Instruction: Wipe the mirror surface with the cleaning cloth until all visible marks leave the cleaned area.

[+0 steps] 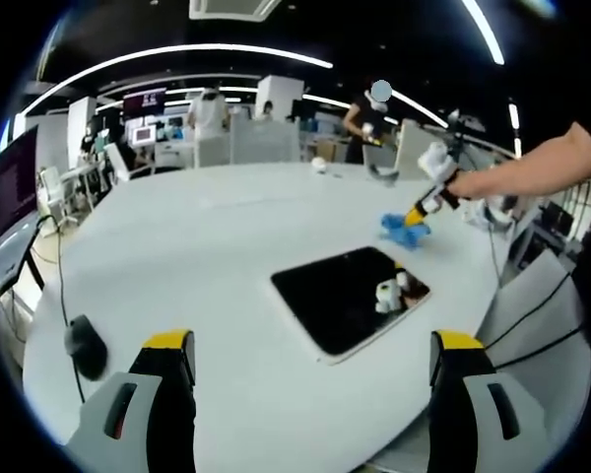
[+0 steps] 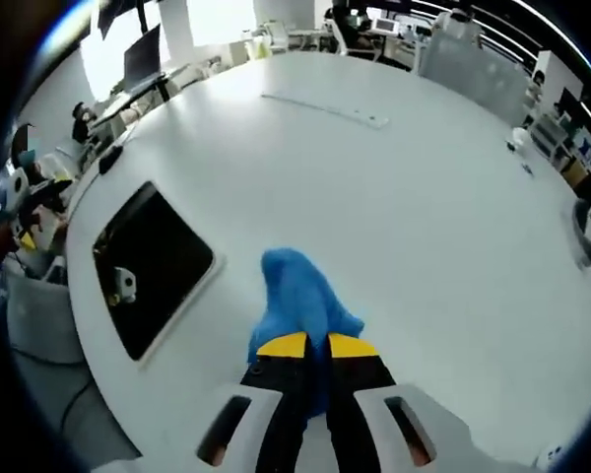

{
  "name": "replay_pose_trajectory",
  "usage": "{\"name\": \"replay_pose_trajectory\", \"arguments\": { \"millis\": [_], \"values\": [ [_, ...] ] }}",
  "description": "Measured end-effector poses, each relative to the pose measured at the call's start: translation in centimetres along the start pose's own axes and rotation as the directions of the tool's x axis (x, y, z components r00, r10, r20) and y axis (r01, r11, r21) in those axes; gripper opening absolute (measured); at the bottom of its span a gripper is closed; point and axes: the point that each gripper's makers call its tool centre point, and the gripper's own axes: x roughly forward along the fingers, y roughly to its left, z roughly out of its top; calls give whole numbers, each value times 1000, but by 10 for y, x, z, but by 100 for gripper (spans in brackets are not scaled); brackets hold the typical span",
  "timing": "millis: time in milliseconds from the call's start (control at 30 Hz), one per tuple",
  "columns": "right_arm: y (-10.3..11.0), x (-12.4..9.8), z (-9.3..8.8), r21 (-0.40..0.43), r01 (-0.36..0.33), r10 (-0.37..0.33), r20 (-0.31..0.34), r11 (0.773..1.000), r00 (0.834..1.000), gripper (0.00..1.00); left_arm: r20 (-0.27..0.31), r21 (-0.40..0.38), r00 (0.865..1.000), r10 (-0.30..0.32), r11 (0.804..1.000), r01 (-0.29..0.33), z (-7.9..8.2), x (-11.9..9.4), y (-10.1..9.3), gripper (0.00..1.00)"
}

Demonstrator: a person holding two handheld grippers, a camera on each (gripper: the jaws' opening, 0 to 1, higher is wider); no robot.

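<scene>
A dark rectangular mirror (image 1: 347, 296) with a white rim lies flat on the white table (image 1: 207, 256); it reflects the right gripper. In the right gripper view the mirror (image 2: 148, 264) lies to the left of the blue cleaning cloth (image 2: 297, 296). My right gripper (image 2: 317, 347) is shut on the cloth, which hangs out ahead of the yellow-tipped jaws. Seen from the left gripper view, the right gripper (image 1: 421, 212) holds the cloth (image 1: 404, 229) just beyond the mirror's far corner, above the table. My left gripper (image 1: 313, 347) stands open, near the table's edge, short of the mirror.
A black computer mouse (image 1: 85, 345) with its cable lies on the table at the left. A small white object (image 1: 319, 165) sits at the table's far side. Chairs, desks and people stand beyond the table. A flat white strip (image 2: 325, 108) lies far across the table.
</scene>
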Motion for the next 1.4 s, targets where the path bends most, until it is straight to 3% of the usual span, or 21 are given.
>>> {"name": "replay_pose_trajectory", "arguments": {
  "millis": [533, 800, 1100, 1400],
  "values": [
    [-6, -22, 2, 63, 28, -27, -19, 998, 999, 0, 6, 48, 1000, -17, 999, 16, 13, -2, 13, 100],
    [-13, -33, 2, 116, 49, -47, -22, 992, 999, 0, 15, 58, 1000, -19, 998, 18, 9, 3, 15, 100],
    [-10, -31, -6, 162, 43, -37, -38, 986, 999, 0, 24, 41, 999, -26, 999, 25, 14, 7, 7, 100],
    [-4, -21, -12, 205, 44, -34, -48, 978, 998, 0, 11, 50, 1000, -3, 999, 3, 8, 7, 15, 100]
  ]
}}
